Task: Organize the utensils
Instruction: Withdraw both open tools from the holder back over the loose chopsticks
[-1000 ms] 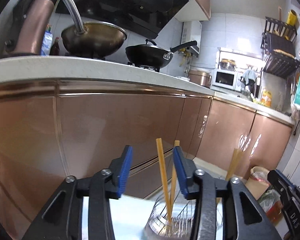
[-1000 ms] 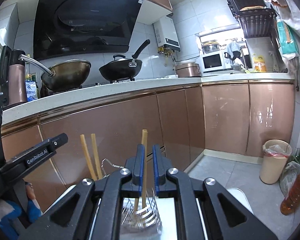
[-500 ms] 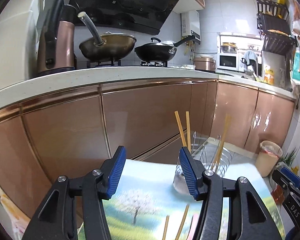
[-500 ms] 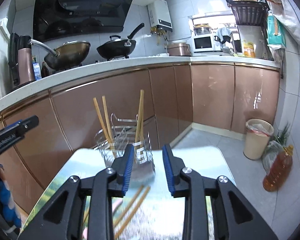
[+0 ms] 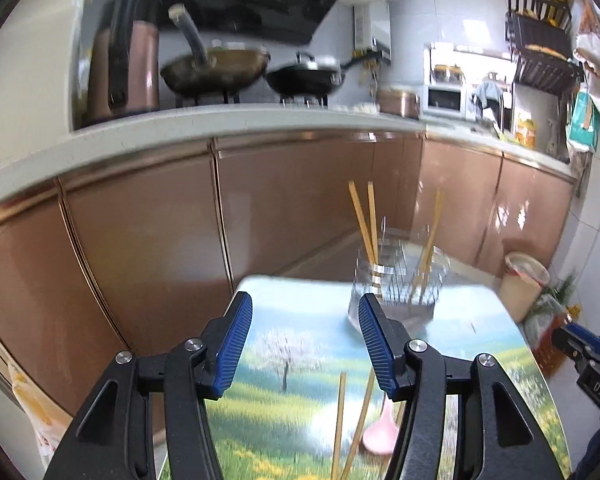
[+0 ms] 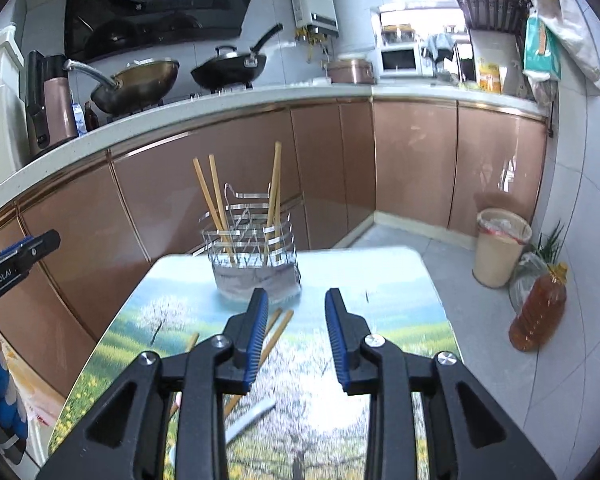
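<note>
Both grippers empty above the table

I see the left gripper moderately spread and the right gripper narrowly parted, nothing between; three chopsticks stand in the wire holder, others lie on the table.

A shiny wire-metal utensil holder held pale wooden chopsticks near the far edge of a glossy, landscape-printed table; the grippers' ribbed blue pads looked rubbery on matt black plastic.
</note>
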Motion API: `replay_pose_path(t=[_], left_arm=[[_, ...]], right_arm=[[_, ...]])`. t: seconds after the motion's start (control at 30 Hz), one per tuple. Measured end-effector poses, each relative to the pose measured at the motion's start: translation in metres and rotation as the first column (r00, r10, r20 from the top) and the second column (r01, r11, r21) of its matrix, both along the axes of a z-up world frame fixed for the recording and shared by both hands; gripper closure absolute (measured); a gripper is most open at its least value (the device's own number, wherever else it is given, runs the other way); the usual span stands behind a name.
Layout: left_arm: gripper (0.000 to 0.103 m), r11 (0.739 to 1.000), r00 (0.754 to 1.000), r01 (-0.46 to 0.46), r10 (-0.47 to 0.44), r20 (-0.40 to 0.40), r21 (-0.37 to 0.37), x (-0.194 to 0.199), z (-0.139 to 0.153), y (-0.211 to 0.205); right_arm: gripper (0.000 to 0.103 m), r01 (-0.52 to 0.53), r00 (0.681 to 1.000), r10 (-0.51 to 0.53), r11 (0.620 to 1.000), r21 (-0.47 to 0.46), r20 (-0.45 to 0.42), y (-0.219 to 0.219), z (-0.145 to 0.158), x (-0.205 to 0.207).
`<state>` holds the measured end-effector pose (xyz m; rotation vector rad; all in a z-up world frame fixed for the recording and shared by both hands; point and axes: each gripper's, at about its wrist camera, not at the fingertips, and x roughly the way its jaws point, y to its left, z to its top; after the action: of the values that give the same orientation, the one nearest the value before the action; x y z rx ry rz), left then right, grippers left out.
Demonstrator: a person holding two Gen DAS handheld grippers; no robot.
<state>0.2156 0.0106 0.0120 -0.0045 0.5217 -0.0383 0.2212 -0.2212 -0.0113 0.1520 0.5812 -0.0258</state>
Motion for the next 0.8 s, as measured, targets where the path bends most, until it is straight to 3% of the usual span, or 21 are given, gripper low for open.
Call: replay_pose_path(t=[0.2, 0.3, 0.47, 0.6, 0.8], left_arm=[[0.049, 0.997, 0.978, 0.074, -0.078, -0.196, -0.027, 0.029, -0.027, 0.014], [0.05, 0.991, 0.942, 0.126, -0.134, -0.307, -0.044, 0.047, -0.053, 0.012], [0.06, 0.982, 0.851, 0.169, -0.187, -0.49, -0.082, 0.08, -0.11, -0.001], [0.065, 0.98, 0.804, 0.176, -0.197, -0.561, -0.093, 0.102, -0.142, -0.011], [0.066, 0.98, 0.767, 0.181, -0.196, -0.611, -0.087, 0.12, -0.171, -0.024]], right_arm=[[0.075, -0.029, 0.991, 0.038, 0.997, 0.075, -0.13, -0.01, -0.013, 0.02], [0.075, -0.037, 0.976, 0.06, 0.993, 0.112, -0.209, -0.014, -0.031, 0.041], [0.075, -0.043, 0.941, 0.096, 0.985, 0.167, -0.324, -0.014, -0.064, 0.078], [0.076, -0.042, 0.911, 0.112, 0.982, 0.182, -0.398, -0.009, -0.089, 0.11], [0.076, -0.039, 0.872, 0.137, 0.976, 0.213, -0.47, -0.001, -0.12, 0.15]])
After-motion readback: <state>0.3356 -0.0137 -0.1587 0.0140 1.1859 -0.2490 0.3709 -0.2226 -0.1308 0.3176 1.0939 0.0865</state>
